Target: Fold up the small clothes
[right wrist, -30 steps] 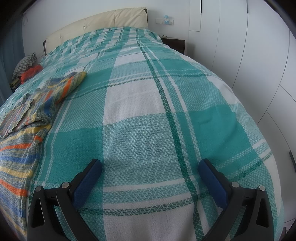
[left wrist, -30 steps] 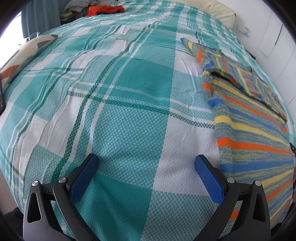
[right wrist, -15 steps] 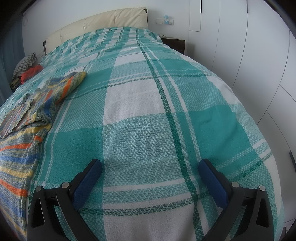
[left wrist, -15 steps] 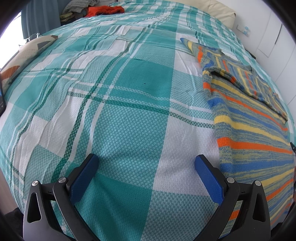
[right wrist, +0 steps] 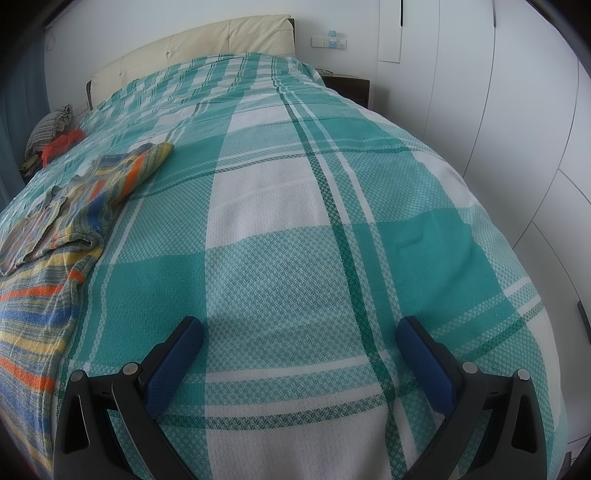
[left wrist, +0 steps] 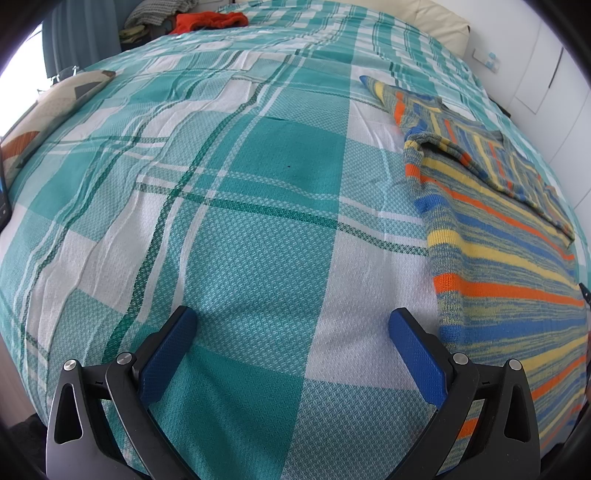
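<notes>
Now, left gripper [left wrist: 291,325]: hovering at the frame's bottom, jaws spread wide, gripping nothing.
Right gripper [right wrist: 299,332]: likewise sitting low in its frame, jaws parted and bare.
Striped sweater [left wrist: 491,236]: lying flat along the right side of the left view, its knitted edge running just beside the right blue pad [left wrist: 413,350].
Checked bedspread [right wrist: 295,221]: stretching wide ahead of both grippers.
Red cloth [left wrist: 207,20]: resting at the upper left, well apart.
</notes>
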